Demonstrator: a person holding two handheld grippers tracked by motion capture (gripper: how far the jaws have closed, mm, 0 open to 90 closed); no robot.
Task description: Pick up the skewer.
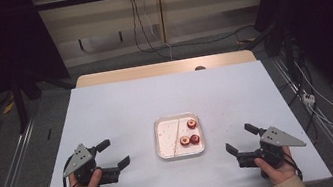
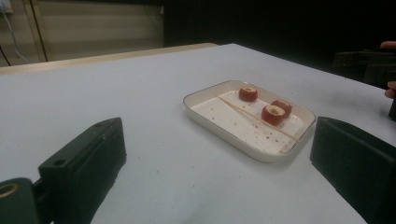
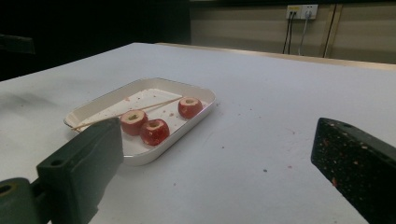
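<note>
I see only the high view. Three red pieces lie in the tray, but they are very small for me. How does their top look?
Observer: In the right gripper view each red piece is cored, with a pale hollow open at its top.
Operator: Are the jaws of the right gripper clean?
Observer: No. The right gripper is open, and one of its jaws carries red and pale specks on its inner face.
Operator: And the left gripper?
Observer: The left gripper is open too, and its jaws look plain black, without specks.
</note>
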